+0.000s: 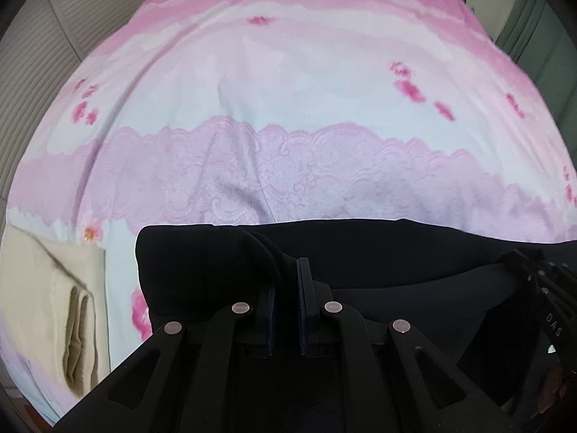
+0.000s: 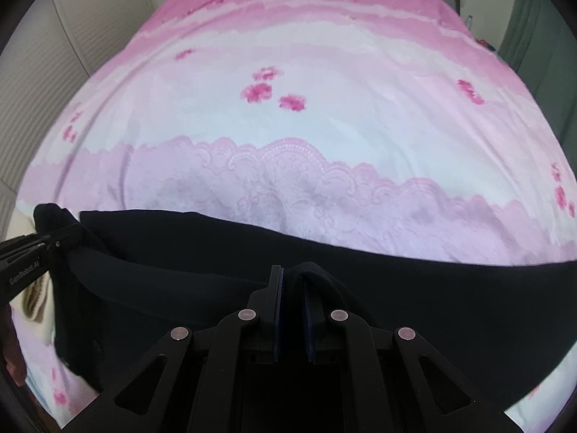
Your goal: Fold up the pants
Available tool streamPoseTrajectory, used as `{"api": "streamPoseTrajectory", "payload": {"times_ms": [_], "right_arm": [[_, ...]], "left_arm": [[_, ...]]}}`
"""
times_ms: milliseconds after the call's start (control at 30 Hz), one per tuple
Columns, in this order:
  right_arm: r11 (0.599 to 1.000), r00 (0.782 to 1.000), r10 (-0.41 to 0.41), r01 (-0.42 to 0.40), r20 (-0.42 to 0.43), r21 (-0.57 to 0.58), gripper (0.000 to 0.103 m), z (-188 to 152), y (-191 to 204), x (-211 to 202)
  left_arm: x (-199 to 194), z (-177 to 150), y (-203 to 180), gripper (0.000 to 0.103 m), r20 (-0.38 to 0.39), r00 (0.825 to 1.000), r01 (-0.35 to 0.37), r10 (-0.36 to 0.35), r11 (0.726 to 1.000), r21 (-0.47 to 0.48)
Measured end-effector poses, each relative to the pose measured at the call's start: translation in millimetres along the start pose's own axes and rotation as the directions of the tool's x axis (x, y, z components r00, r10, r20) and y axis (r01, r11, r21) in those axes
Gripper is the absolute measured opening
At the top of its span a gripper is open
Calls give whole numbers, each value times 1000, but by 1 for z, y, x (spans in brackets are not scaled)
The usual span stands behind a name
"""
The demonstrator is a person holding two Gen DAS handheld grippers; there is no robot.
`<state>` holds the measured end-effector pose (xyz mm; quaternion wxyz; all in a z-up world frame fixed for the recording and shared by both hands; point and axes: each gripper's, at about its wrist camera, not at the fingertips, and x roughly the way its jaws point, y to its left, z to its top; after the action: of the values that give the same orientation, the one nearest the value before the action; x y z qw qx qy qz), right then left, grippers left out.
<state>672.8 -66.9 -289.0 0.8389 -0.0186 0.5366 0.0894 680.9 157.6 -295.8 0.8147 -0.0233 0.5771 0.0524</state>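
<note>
Black pants (image 1: 378,249) lie across the near part of a pink and white bedspread (image 1: 288,90). My left gripper (image 1: 286,270) is shut on a fold of the pants near their left end. My right gripper (image 2: 294,278) is shut on a raised fold of the same pants (image 2: 432,288). The cloth stretches between the two grippers. The right gripper shows at the right edge of the left wrist view (image 1: 541,288). The left gripper shows at the left edge of the right wrist view (image 2: 32,252).
A folded beige cloth (image 1: 47,299) lies on the bed at the near left, beside the pants. White ribbed cupboard doors (image 1: 39,54) stand along the left of the bed. A green curtain (image 1: 533,29) hangs at the far right. The bedspread (image 2: 288,126) reaches far back.
</note>
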Motion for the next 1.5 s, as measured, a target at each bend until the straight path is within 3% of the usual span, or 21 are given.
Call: {"api": "streamPoseTrajectory", "payload": {"times_ms": [167,267,300,333,400,500,633,767,900,1033,1200,1300,1500], "right_arm": [[1000,998,15,-14,-63,26,12,11,-5,28],[996,994,61,-55,-94,64,24,14,-10,33],[994,992,84,-77,-95,78,33,15,-12,32],[990,990,112,-104,-88,91,37,15,-13,28],[985,987,146,-139,-71,98,48,14,-12,14],[982,986,169,-169,-3,79,61,12,-8,-21],[987,983,152,-157,103,42,64,-2,-11,-80],[990,980,116,-126,160,59,69,-34,-28,-131],[990,983,50,-72,179,120,70,-83,-57,-179],[982,986,-36,5,162,188,70,-141,-88,-214],[965,988,-108,77,111,252,70,-213,-130,-240],[952,992,-107,85,60,294,70,-258,-155,-247],[914,998,-60,63,-21,401,70,-342,-204,-245]], "left_arm": [[32,15,3,13,-94,995,4,-8,999,-40],[34,21,8,17,-121,992,19,-29,997,-81],[26,22,8,30,-99,994,30,-38,996,-85],[17,23,8,55,-72,997,36,-42,996,-78],[-7,26,9,77,12,999,53,-52,996,-74],[-39,29,9,77,75,995,73,-68,996,-58],[-86,13,-7,77,134,984,104,-114,992,75],[-138,-28,-38,77,197,967,106,-162,958,266],[-183,-78,-79,77,218,948,129,-232,907,401],[-211,-132,-126,77,200,930,173,-308,847,502],[-220,-188,-181,77,137,925,230,-355,808,542],[-213,-223,-211,77,64,929,283,-365,809,515],[-184,-285,-254,77,-41,945,309,-325,844,437]]}}
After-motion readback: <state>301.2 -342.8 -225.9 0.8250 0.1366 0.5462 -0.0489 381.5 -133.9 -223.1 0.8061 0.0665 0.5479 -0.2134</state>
